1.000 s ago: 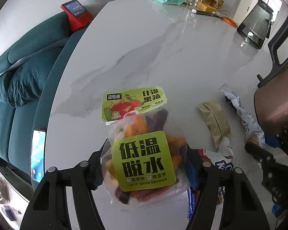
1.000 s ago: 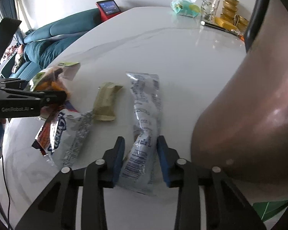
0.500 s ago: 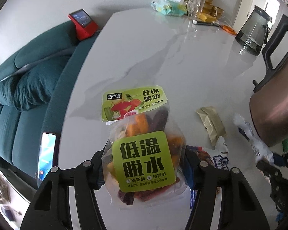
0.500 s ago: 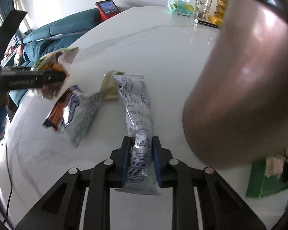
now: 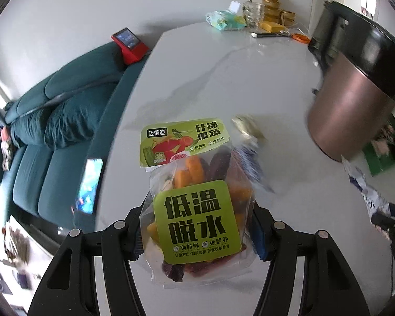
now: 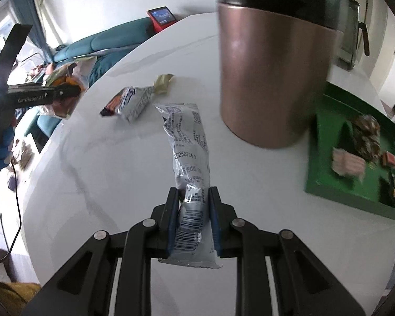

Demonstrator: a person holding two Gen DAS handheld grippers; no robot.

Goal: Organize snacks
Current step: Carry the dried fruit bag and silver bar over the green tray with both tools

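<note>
1. My left gripper (image 5: 197,226) is pinching a clear bag of dried fruit and vegetable crisps (image 5: 194,205) by its lower half, one finger on each side; the bag hangs clear above the tabletop (image 5: 223,84), near its sofa-side edge.
2. My right gripper (image 6: 193,218) is pressed together on the barcode end of a long silver snack packet (image 6: 188,152). Its long axis runs straight out from the gripper, away from me, and I judge the far end to be lifted off the tabletop.
3. The relation that matters next: the green tray (image 6: 326,184) lies to the right of my right gripper, past the copper-coloured jug (image 6: 273,73), near the tabletop's right edge. The right gripper is much the nearer one; my left gripper sits well apart, across the tabletop.
4. I judge that the silver packet must swing rightward and skirt the jug, which stands between the packet and much of the tray.
5. Counts: two snacks held, one per gripper. Two snacks remain on the tabletop, a blue-and-white cookie packet (image 6: 129,101) and a small olive-gold sachet (image 6: 163,83), touching end to end.
6. The tray already holds several small wrapped snacks; they are blurred, so I cannot count them exactly.
</note>
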